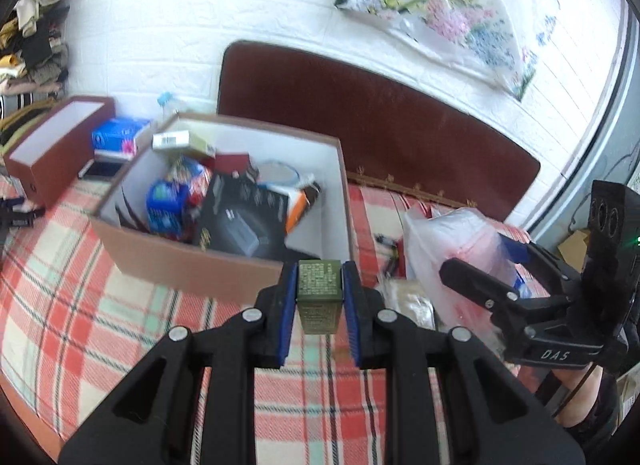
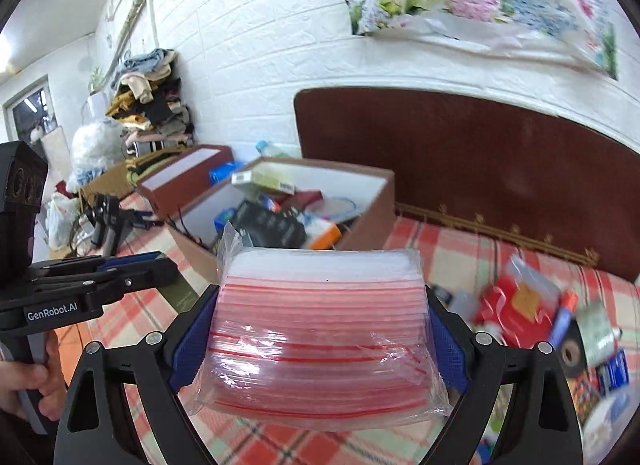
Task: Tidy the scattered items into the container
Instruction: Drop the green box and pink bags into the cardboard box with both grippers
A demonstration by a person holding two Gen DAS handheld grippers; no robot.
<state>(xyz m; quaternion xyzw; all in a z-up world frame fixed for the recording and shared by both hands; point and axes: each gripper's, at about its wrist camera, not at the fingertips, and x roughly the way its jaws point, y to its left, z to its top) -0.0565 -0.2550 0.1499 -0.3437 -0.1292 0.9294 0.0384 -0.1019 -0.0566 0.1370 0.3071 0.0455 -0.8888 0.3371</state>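
Note:
My left gripper (image 1: 320, 285) is shut on a small olive-green box (image 1: 320, 293), held above the checked bedspread just in front of the open brown cardboard box (image 1: 224, 265). That box (image 2: 372, 201) holds several packets and a black carton. My right gripper (image 2: 320, 329) is shut on a stack of clear zip bags with red seals (image 2: 320, 337), held above the bed, short of the box. The right gripper also shows in the left wrist view (image 1: 480, 277), to the right of the left one. The left gripper shows at the left of the right wrist view (image 2: 120, 277).
A brown box lid (image 1: 52, 145) lies left of the cardboard box, beside a blue packet (image 1: 116, 137) and a phone (image 1: 102, 169). Loose items (image 2: 552, 329) lie scattered at the right of the bed. A dark headboard (image 1: 380, 113) stands behind. Clothes (image 2: 148, 105) are stacked far left.

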